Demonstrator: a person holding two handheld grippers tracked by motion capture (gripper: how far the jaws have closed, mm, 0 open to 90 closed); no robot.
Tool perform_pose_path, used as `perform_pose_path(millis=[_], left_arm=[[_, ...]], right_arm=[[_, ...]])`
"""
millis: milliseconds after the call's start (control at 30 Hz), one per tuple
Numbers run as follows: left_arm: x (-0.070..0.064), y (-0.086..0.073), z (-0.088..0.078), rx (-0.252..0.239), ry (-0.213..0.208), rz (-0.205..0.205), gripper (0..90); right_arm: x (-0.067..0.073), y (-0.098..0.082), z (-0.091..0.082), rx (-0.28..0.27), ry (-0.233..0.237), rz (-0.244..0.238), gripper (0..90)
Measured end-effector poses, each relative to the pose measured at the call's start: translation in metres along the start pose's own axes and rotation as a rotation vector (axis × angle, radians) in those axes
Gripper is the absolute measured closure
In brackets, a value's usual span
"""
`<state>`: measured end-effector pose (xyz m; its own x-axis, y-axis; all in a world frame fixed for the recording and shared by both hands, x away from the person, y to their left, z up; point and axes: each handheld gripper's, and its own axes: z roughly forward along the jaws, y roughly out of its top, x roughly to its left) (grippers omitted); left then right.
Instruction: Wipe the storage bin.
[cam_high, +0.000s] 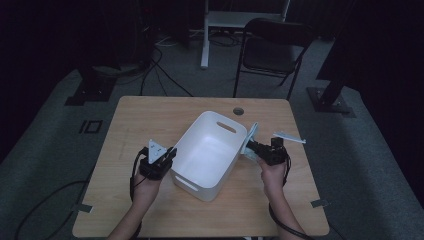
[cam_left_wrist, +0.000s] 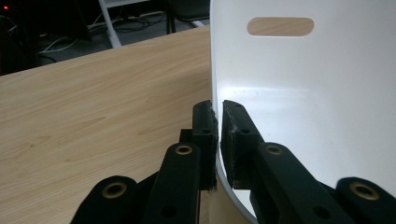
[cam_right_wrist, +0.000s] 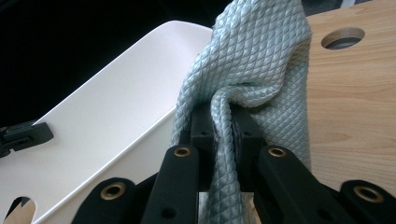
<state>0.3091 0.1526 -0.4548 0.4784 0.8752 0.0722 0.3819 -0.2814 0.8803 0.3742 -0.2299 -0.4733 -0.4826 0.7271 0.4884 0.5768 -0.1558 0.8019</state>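
Observation:
A white plastic bin with slot handles sits at an angle in the middle of the wooden table. My left gripper is at the bin's left rim. In the left gripper view, this gripper is shut on the bin's thin wall, one jaw on each side of it. My right gripper is at the bin's right rim, shut on a pale blue-grey quilted cloth. In the right gripper view, the cloth bunches between the jaws of that gripper and stands up beside the bin's edge.
A round cable hole lies in the table just behind the bin and is also in the right gripper view. A dark folding chair and a white stand are on the floor beyond the table.

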Motion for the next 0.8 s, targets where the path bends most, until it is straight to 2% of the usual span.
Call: perform_pose_path(millis=[233, 500, 800], left_arm=[[0.002, 0.001, 0.000, 0.010, -0.016, 0.003, 84.8], [0.001, 0.002, 0.001, 0.010, -0.016, 0.006, 84.7], [0.000, 0.001, 0.001, 0.009, -0.013, -0.001, 84.8]], right_arm=[[-0.004, -0.008, 0.005, 0.034, -0.019, 0.010, 82.4], [-0.014, -0.022, 0.016, 0.087, -0.038, 0.044, 82.4], [-0.024, -0.035, 0.028, 0.140, -0.068, 0.061, 82.4]])
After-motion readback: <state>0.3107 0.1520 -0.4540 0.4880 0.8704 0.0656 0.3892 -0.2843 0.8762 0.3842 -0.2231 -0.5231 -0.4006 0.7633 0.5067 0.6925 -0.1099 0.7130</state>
